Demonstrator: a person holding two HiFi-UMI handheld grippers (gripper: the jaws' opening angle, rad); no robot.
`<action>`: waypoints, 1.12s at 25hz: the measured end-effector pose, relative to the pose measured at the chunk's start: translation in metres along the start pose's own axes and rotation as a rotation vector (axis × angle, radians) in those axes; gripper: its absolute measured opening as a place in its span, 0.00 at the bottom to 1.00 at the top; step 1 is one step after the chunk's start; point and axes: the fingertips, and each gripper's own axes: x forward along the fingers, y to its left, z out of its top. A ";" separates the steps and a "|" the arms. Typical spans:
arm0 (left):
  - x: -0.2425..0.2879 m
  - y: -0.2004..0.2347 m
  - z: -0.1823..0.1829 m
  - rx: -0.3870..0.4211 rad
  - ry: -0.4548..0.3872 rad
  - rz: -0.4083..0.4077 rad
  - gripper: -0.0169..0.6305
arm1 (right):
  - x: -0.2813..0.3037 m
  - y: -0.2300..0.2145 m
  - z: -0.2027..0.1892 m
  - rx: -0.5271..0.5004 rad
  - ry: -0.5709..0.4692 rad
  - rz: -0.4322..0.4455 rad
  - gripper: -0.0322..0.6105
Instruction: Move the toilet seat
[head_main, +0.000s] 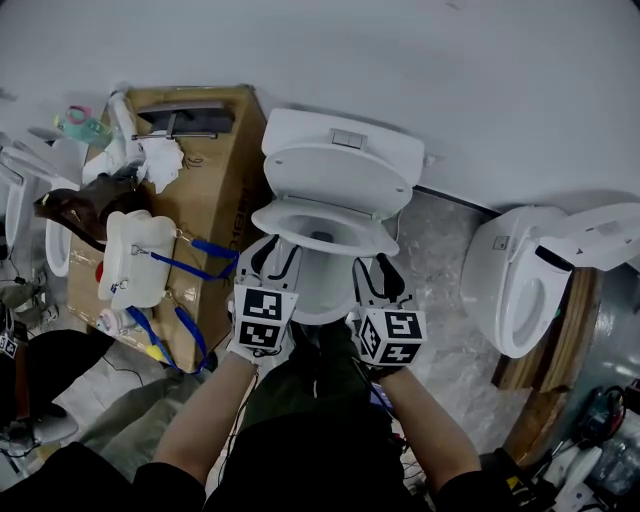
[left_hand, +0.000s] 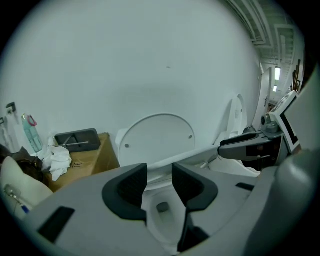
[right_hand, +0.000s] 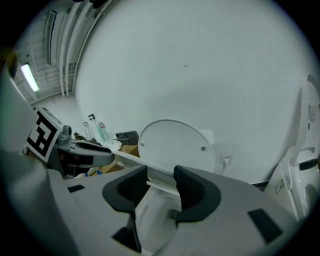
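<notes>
A white toilet stands against the wall with its lid up. Its seat ring hangs partly raised over the bowl. My left gripper is at the bowl's front left, just under the seat's front edge. My right gripper is at the front right. In the left gripper view the jaws stand apart, and the seat runs as a white band just past the tips. The right gripper shows the same, with the seat crossing beyond its tips. Neither gripper's pads visibly press on it.
A cardboard box close on the toilet's left carries a white jug, rags, bottles and blue straps. A second toilet lies on its side at the right, on wooden boards. The wall is right behind the tank.
</notes>
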 end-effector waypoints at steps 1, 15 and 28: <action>0.001 0.001 0.002 -0.003 -0.004 0.004 0.28 | 0.001 -0.001 0.002 0.004 -0.001 0.003 0.37; 0.018 0.010 0.024 -0.043 -0.023 0.028 0.28 | 0.017 -0.013 0.024 0.028 -0.008 0.019 0.37; 0.036 0.019 0.049 -0.058 -0.043 0.041 0.28 | 0.034 -0.026 0.047 0.010 -0.016 0.016 0.35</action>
